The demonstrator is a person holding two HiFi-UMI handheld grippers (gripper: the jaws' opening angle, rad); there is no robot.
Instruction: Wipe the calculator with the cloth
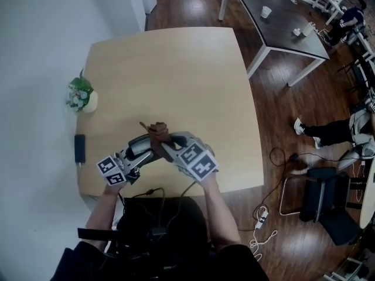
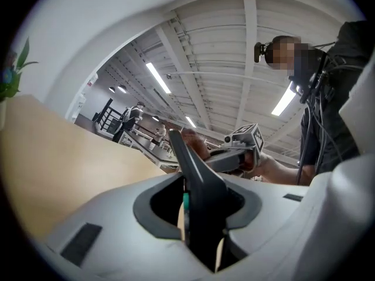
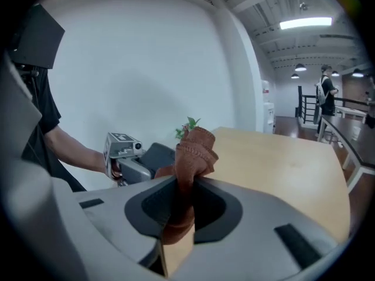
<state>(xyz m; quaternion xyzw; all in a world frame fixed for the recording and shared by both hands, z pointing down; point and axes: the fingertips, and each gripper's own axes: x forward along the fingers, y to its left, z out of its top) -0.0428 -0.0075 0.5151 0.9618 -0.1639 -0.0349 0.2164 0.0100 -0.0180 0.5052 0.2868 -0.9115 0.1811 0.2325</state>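
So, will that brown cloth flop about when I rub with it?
Probably floppy: the cloth bunches into soft folds above the right gripper. Likely light, since the pinched wad stands upright. Its textured surface should grip rather than slide.

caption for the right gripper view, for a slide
Right tool clamps a brown cloth beside the calculator held in the left tool

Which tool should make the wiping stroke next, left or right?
Right. The right tool is shut on the brown cloth, close beside the calculator that the left tool clamps edge-on over the table.
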